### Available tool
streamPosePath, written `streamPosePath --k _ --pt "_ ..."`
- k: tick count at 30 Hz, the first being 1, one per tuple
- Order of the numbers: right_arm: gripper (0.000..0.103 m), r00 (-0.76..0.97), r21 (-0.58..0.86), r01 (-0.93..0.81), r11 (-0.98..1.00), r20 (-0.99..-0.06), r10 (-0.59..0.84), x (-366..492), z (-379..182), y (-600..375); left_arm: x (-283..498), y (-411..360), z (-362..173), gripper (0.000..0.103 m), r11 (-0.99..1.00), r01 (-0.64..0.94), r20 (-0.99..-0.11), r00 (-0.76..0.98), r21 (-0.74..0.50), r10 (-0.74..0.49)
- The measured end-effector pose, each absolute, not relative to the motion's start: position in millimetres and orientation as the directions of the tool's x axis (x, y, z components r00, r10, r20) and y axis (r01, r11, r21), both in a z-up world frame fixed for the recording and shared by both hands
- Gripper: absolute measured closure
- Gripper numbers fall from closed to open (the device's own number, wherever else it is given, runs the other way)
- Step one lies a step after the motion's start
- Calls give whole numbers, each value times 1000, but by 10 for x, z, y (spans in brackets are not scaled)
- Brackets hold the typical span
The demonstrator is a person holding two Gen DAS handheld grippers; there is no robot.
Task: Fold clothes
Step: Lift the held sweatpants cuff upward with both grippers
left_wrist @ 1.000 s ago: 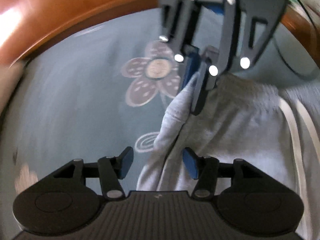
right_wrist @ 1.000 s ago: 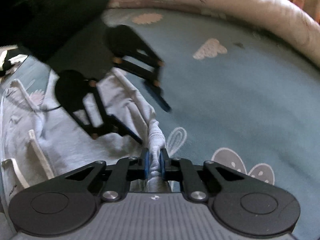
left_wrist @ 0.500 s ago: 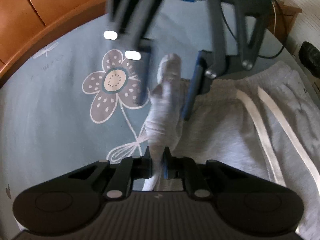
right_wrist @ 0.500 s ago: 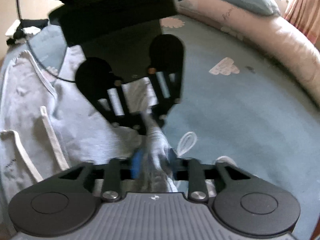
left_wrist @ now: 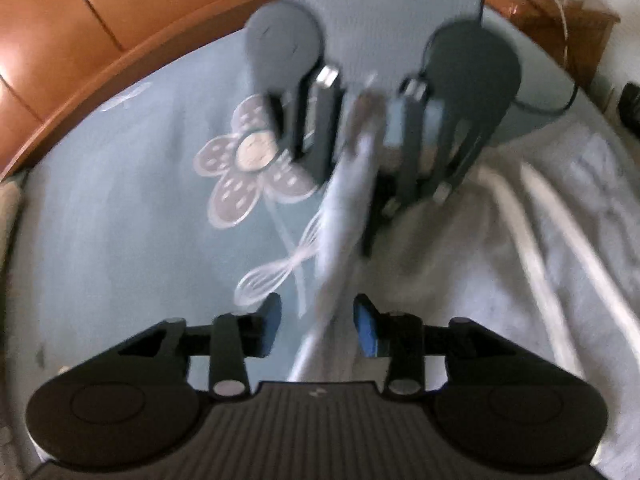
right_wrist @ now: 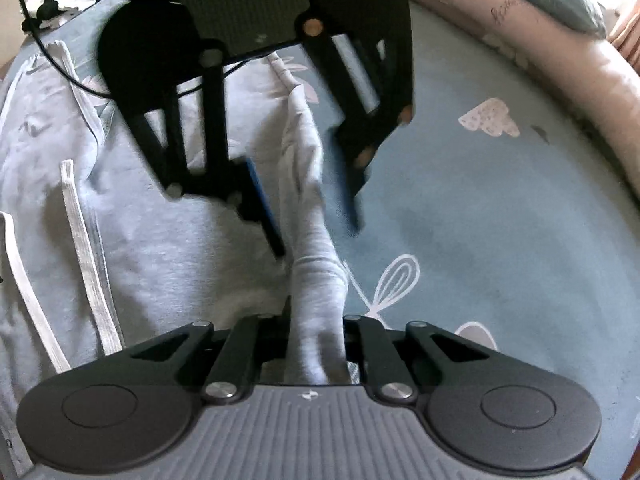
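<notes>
Left wrist view: left hand-held gripper (left_wrist: 316, 322) spread and opening further, blue pads either side of a raised ridge of pale grey sweatpants (left_wrist: 460, 264) without pressing on it. Ridge running up and away to the right hand-held gripper (left_wrist: 370, 120), blurred, facing back from the far end. Rest of the grey garment lying flat to the right, two white side stripes (left_wrist: 560, 240) showing. All of it on a teal bedsheet with a printed white flower (left_wrist: 248, 164); orange-brown wooden bed frame (left_wrist: 100, 32) beyond the sheet's edge.

Right wrist view: right hand-held gripper (right_wrist: 316, 344) pressed together on the bunched grey edge, fabric rising in a taut fold between the fingers. Left hand-held gripper (right_wrist: 312, 208) opposite, fingers apart and straddling the same fold further along. Body of the sweatpants spread to the left, white drawstrings (right_wrist: 86, 252) lying on it. Pink padded bolster (right_wrist: 560, 52) curving along the far right of the sheet.

Step in hand, by the look of it: gathering the garment's edge between both tools, early in the fold, nothing laid over yet. Next move likely calling for a fresh pinch by the left one on the ridge, then a joint lift and carry across the flat part, keeping the edge taut and the drawstrings clear.
</notes>
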State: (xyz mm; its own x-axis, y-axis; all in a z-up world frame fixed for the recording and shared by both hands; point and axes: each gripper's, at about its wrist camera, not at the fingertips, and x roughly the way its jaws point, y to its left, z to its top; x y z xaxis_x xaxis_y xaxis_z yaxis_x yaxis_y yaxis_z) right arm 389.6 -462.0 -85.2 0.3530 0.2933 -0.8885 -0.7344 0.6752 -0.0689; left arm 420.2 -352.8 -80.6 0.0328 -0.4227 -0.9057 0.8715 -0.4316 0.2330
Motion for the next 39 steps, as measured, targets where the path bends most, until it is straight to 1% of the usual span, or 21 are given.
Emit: streamPosePath --k 1,6,8,15,16,17,19,25,30,39 --pt "91 357 -72 -736 673 -887 294 3878 -829 -4618 4249 -3494 -811 62 -425 878 -913 31 219 -407" --pt "91 370 -76 -734 674 -878 304 3830 -735 -4636 4507 -3377 -918 67 -443 892 -972 -23 86 -235" --pt "91 374 -74 -733 677 -874 310 3826 -698 -4648 4565 -3290 -962 70 -459 886 -983 -26 61 -182" --pt "91 378 -82 -746 660 -869 319 3779 -595 -4617 4837 -3130 -1227 71 -462 887 -1000 7 13 -16" --pt "91 377 -82 -748 659 -869 320 3766 -585 -4613 4863 -3109 -1263 73 -463 886 -1000 9 7 2" --pt "91 376 -82 -750 657 -869 321 3754 -574 -4610 4881 -3100 -1265 75 -454 891 -1000 3 1 4" --pt "91 376 -84 -752 654 -869 321 3732 -560 -4600 4864 -3103 -1231 91 -445 895 -1000 2 -1 5" --pt "91 380 -86 -747 659 -869 317 3718 -574 -4598 4733 -3050 -1177 100 -468 881 -998 70 63 -2" --pt "91 385 -99 -748 657 -870 307 3693 -560 -4590 4604 -3009 -1073 101 -448 886 -993 111 117 -38" --pt "91 416 -149 -740 656 -868 271 3497 -387 -4455 4217 -2792 -661 101 -418 886 -979 168 200 -113"
